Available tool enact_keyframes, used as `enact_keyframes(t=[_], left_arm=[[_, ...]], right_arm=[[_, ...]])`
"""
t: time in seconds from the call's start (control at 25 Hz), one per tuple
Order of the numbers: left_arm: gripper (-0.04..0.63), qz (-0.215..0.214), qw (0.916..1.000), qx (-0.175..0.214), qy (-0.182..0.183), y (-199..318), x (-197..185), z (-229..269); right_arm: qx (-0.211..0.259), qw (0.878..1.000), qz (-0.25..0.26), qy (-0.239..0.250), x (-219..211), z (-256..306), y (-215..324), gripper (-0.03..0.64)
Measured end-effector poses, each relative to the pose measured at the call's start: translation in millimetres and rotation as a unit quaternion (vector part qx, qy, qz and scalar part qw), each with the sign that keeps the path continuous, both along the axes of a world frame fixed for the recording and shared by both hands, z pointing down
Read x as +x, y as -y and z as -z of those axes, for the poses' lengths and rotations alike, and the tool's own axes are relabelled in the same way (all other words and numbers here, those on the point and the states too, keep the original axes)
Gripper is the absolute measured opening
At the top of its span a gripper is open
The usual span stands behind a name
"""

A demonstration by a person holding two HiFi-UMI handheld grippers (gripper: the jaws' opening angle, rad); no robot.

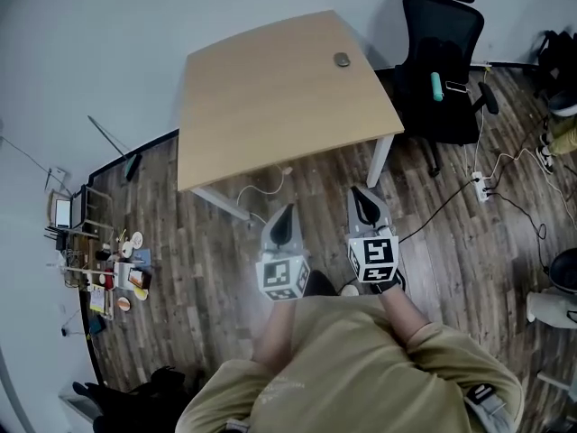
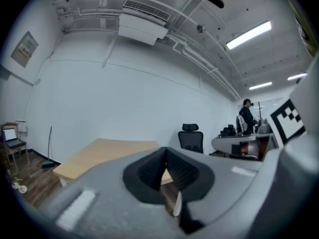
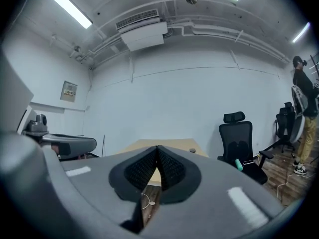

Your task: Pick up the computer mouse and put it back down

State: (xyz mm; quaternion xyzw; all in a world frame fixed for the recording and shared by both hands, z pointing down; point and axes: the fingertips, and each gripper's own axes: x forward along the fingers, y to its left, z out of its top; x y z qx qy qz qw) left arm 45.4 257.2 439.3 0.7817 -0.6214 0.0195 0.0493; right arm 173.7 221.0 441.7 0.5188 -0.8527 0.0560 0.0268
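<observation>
Tongs on both sides are pressed shut on nothing: the left tongs [image 1: 285, 213] and right tongs [image 1: 361, 195] hang level near the person's body, probably because the reach has not begun. The computer mouse [image 1: 342, 59] lies at the far right corner of the wooden worktop [image 1: 270, 97], well apart from both. A plank floor [image 1: 207, 269] lies between them and the worktop, and a black office chair [image 1: 442, 70] stands to its right.

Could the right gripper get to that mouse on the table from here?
Probably not yet. The mouse lies at the far edge of the table, while the right gripper hangs over the floor short of it, shut. Nothing blocks the way; stepping closer should do.
</observation>
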Motion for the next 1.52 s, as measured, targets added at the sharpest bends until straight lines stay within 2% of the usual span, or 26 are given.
enact_keyframes(t=[0.2,0.44,0.84,1.24,1.36,1.52], left_arm=[[0.002,-0.011,0.9999,-0.006,-0.007,35,0,-6],[0.002,-0.020,0.9995,-0.014,-0.020,110,-24,-21],[0.002,-0.037,0.9987,-0.001,-0.036,271,-107,8],[0.002,-0.067,0.9960,0.006,-0.060,368,-187,14],[0.002,-0.071,0.9953,0.005,-0.065,389,-191,15],[0.002,-0.095,0.9936,-0.006,-0.061,417,-174,10]], right_arm=[[-0.009,1.000,0.004,0.002,-2,-4,29,0.006],[-0.027,0.999,-0.013,0.010,-16,-15,109,0.008],[-0.021,1.000,-0.009,-0.008,-112,11,255,0.006],[0.004,0.999,-0.016,-0.031,-195,24,349,0.006],[0.001,0.999,-0.013,-0.040,-200,22,362,0.008],[-0.001,0.999,-0.031,-0.035,-187,23,390,0.006]])
